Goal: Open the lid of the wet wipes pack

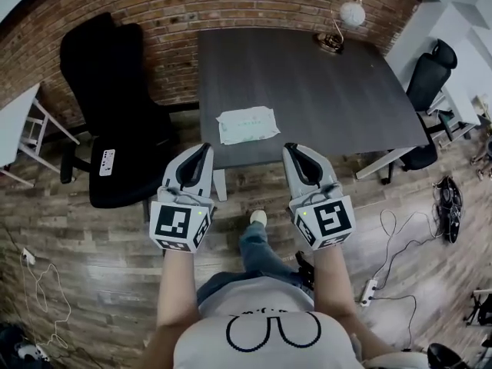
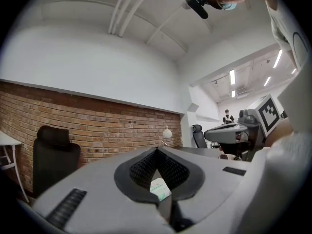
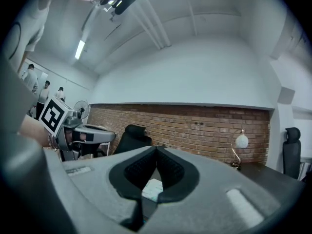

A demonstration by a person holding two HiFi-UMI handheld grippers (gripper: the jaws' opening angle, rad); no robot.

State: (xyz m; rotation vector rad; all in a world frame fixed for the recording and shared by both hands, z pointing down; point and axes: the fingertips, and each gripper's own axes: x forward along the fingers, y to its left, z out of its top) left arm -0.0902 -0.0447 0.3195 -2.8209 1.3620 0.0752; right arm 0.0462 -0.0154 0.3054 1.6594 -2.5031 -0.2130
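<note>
The wet wipes pack (image 1: 247,124), white with pale green print, lies flat near the front edge of the dark grey table (image 1: 323,91). Its lid looks flat, though it is too small to be sure. My left gripper (image 1: 204,149) and right gripper (image 1: 293,149) are held side by side just short of the table's front edge, pointing level at the pack and apart from it. Both are shut with nothing between the jaws. Through the gap under the closed tips, the pack (image 2: 160,188) shows in the left gripper view (image 2: 156,150), and the pack (image 3: 152,189) likewise in the right gripper view (image 3: 156,149).
A black office chair (image 1: 115,106) stands left of the table, against the brick wall (image 1: 231,6). A globe lamp (image 1: 342,21) sits at the table's far right corner. Another black chair (image 1: 429,83) is at the right. Cables and a power strip (image 1: 369,290) lie on the wooden floor.
</note>
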